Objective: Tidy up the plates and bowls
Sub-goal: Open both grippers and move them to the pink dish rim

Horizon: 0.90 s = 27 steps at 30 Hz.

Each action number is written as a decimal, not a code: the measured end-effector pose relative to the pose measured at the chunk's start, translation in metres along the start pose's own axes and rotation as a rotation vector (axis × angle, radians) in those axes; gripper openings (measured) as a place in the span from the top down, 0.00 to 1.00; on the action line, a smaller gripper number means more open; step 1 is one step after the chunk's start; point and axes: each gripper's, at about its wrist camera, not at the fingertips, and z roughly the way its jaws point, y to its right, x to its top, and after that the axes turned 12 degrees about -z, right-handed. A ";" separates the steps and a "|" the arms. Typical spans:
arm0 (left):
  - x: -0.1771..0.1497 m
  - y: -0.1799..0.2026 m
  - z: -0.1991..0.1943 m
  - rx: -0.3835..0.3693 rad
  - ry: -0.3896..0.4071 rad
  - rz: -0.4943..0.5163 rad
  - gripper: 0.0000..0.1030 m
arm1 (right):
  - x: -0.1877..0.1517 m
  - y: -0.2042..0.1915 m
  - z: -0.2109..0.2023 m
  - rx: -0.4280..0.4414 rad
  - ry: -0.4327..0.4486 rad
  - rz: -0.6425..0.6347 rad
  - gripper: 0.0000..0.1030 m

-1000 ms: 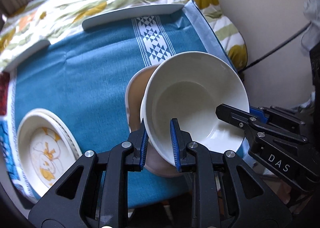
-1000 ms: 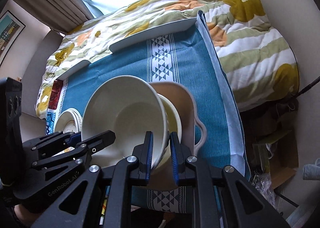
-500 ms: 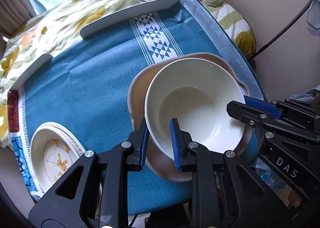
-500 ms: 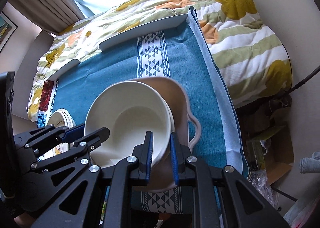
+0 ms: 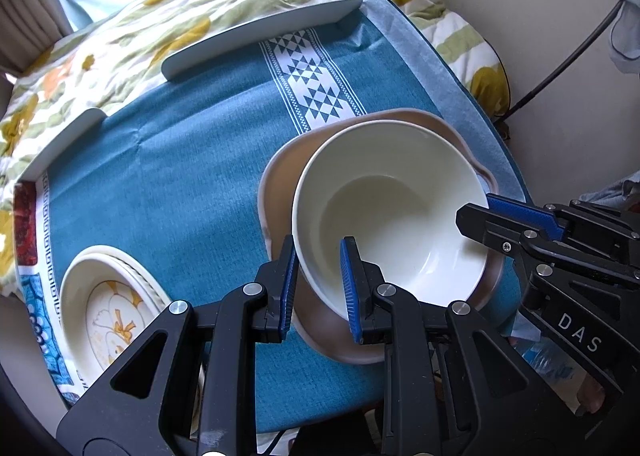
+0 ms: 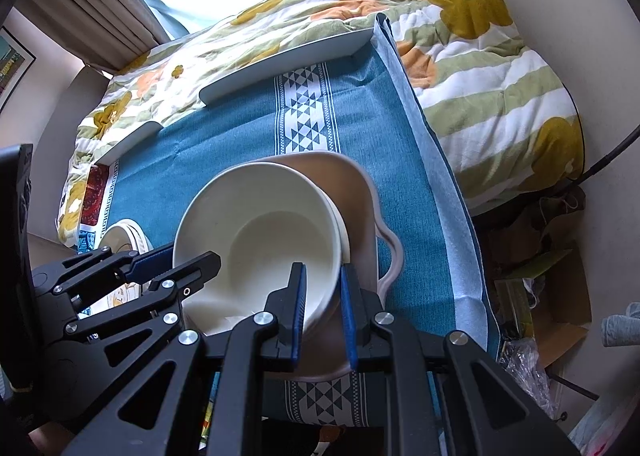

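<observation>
A cream bowl (image 5: 392, 212) sits nested on another cream bowl inside a beige handled dish (image 5: 280, 184) on the blue tablecloth. My left gripper (image 5: 318, 276) straddles the bowl's near-left rim, jaws slightly apart, with a gap around the rim. My right gripper (image 6: 323, 304) straddles the opposite rim of the same bowl (image 6: 256, 240), jaws also slightly apart; it shows in the left wrist view (image 5: 480, 212). The beige dish (image 6: 356, 192) has a loop handle at its right.
A stack of cream plates with a yellow picture (image 5: 104, 312) lies at the near-left of the cloth, also in the right wrist view (image 6: 124, 236). Pale curved table-edge pieces (image 5: 260, 40) border the far side. A flowered quilt (image 6: 480, 68) lies beyond; clutter on the floor right.
The cream bowl came down from a tilted, lifted pose and now rests level in the beige dish. Both grippers' jaws have widened off the rim.
</observation>
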 end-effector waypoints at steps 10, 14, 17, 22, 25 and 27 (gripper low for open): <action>0.000 -0.003 -0.006 -0.015 0.009 -0.015 0.82 | 0.000 0.001 -0.001 -0.003 0.002 -0.006 0.85; 0.003 -0.008 -0.024 -0.027 0.044 -0.036 0.82 | 0.002 0.000 -0.015 -0.001 0.034 -0.011 0.85; 0.004 -0.017 -0.052 -0.086 0.102 -0.066 0.82 | 0.006 -0.003 -0.034 0.009 0.080 -0.030 0.85; -0.002 -0.036 -0.105 -0.108 0.233 -0.090 0.26 | 0.004 -0.010 -0.077 0.008 0.170 -0.089 0.85; -0.010 -0.050 -0.130 -0.066 0.318 -0.094 0.00 | 0.001 -0.012 -0.099 0.034 0.209 -0.140 0.80; -0.012 -0.055 -0.133 -0.053 0.303 -0.072 0.00 | -0.003 -0.011 -0.107 0.029 0.216 -0.169 0.29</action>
